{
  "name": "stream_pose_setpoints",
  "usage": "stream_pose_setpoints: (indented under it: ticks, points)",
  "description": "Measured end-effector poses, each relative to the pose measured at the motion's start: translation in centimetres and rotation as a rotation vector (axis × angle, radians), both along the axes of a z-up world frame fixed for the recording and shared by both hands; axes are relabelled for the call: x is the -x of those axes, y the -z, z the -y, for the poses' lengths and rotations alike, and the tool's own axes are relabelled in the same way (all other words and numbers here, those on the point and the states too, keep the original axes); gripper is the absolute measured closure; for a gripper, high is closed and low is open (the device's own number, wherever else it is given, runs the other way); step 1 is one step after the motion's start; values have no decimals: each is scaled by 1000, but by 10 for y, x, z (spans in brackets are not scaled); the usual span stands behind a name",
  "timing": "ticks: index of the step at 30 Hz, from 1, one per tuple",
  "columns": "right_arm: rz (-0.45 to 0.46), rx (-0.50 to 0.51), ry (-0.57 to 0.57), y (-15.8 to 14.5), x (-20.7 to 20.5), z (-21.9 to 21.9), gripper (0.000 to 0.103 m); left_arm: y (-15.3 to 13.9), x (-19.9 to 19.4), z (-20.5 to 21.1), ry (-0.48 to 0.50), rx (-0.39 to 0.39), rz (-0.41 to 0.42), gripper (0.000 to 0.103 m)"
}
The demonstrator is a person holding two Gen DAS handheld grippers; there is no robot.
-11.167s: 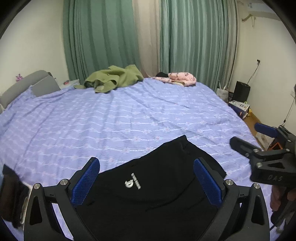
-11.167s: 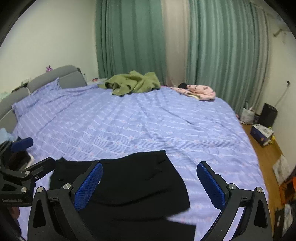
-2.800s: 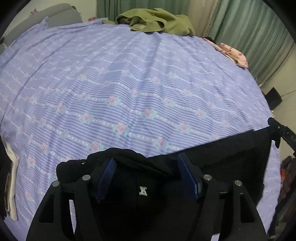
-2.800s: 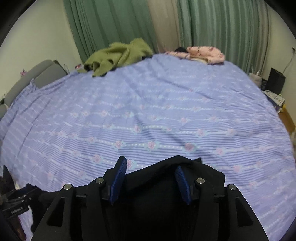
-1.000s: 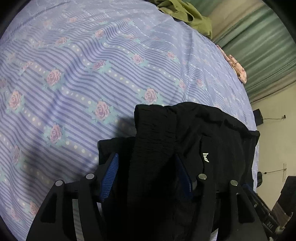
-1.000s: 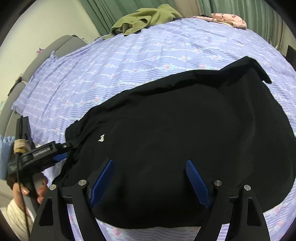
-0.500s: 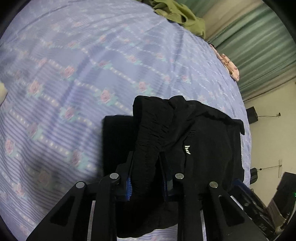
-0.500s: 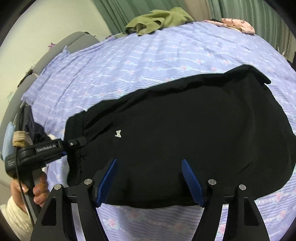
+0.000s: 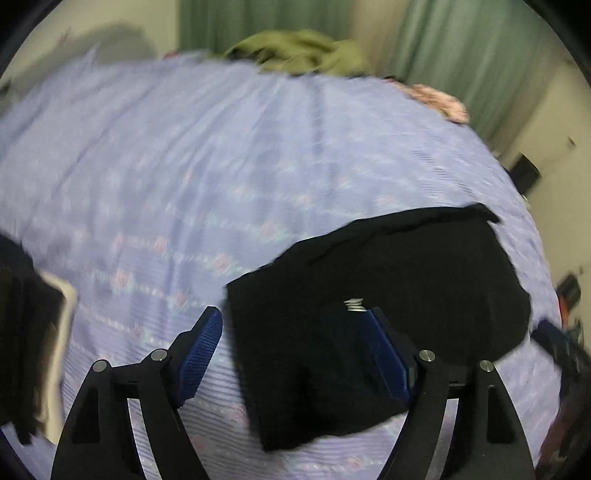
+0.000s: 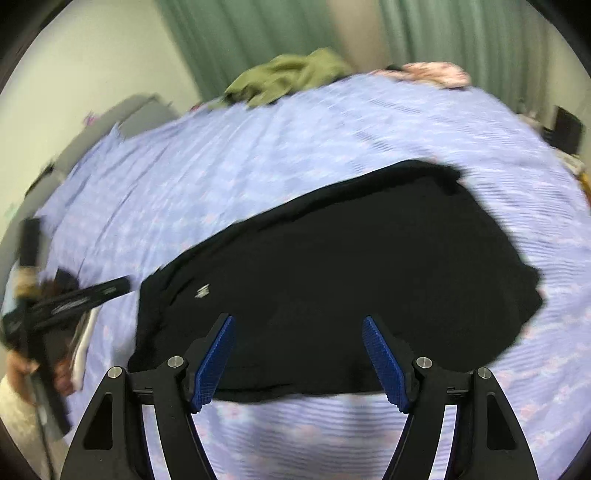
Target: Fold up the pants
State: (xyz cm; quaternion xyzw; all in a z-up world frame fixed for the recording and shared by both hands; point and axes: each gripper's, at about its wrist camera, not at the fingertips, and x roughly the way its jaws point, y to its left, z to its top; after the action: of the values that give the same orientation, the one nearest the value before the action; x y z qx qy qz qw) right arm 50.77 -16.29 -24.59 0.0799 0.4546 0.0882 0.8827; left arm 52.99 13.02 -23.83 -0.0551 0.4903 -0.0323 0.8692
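Note:
The black pants (image 9: 388, 291) lie flat on the purple flowered bedsheet (image 9: 221, 155), with a small white logo (image 10: 202, 290) on top. They also show in the right wrist view (image 10: 351, 258). My left gripper (image 9: 291, 350) is open above the pants' near left edge, holding nothing. My right gripper (image 10: 299, 354) is open above the pants' near edge, holding nothing. The left gripper also shows at the left of the right wrist view (image 10: 122, 286), clear of the cloth. Both views are blurred by motion.
A green garment (image 9: 295, 51) and a pink garment (image 9: 439, 101) lie at the far side of the bed. Green curtains (image 10: 258, 33) hang behind. A grey headboard (image 10: 122, 114) is at the left. A black box (image 10: 567, 129) stands on the floor at the right.
My left gripper has let go of the pants' waistband, opened and pulled back to the left. The pants now lie flat. My right gripper has stayed open and drawn back slightly.

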Motion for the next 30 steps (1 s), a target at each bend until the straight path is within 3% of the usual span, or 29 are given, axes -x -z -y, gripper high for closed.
stream_pose_setpoints:
  ticks: [3,8,10,12,13,17,23,25,26,30]
  points:
    - [52,45,127,-13,11,49,30,-13,19,52,143,-40,45,25]
    - [61,88,296,-13,9,122,31,4,28,128,301,-98,53,25]
    - [57,85,355,-5,7,151,33,18,20,153,317,-79,29,25]
    - [28,67,403,10,-3,178,49,27,13,165,301,-52,6,25]
    - [13,56,414,15,-7,186,51,32,9,171,294,-36,-8,25]
    - [-53,-42,445,52,-28,210,57,45,-3,185,276,-11,-43,25]
    - [-142,-76,457,94,-50,220,62,60,-13,195,277,-1,-74,25]
    - [-159,-110,462,104,-53,224,79,61,-14,197,274,10,-80,25]
    - [-172,-119,456,109,-55,225,97,62,-15,197,273,11,-81,25]
    - [-129,-71,499,93,-42,227,98,62,-14,196,266,8,-81,25]
